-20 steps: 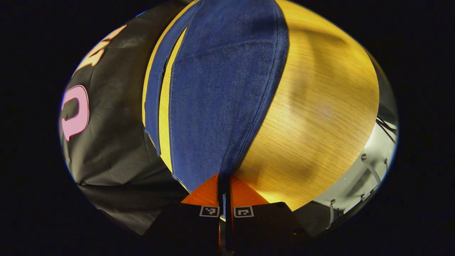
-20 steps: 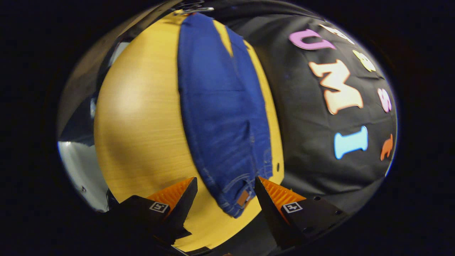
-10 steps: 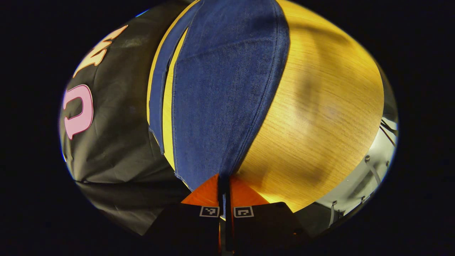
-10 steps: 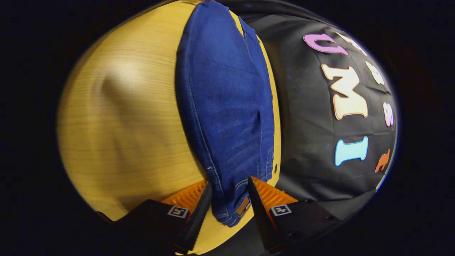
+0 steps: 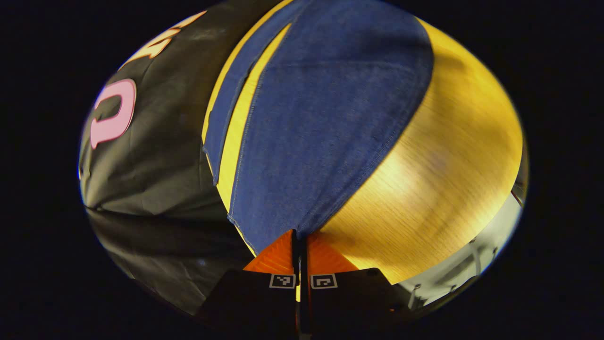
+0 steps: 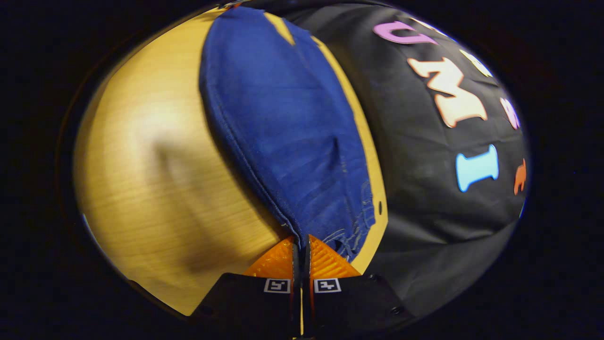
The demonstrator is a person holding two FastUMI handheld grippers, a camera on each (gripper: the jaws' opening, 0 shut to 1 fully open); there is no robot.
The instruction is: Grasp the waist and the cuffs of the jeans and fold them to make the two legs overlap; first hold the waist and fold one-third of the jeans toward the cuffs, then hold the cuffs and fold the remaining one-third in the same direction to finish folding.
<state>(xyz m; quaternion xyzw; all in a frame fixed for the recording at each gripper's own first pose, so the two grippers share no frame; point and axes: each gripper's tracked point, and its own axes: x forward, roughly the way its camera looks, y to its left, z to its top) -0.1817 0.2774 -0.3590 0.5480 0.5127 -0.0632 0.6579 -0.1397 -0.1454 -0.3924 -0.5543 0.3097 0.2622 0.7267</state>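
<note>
Denim jeans point(image 5: 325, 123) are pinched at cuff by my left gripper point(image 5: 298, 242) and at waist by my right gripper point(image 6: 300, 246); uneven lifting could slip an edge free.

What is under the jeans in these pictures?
The jeans lie on a wooden table, which shows on both sides of them. In the left gripper view a strip of table shows between the two legs. The table right beneath the cloth is covered, so anything there cannot be seen.
</note>
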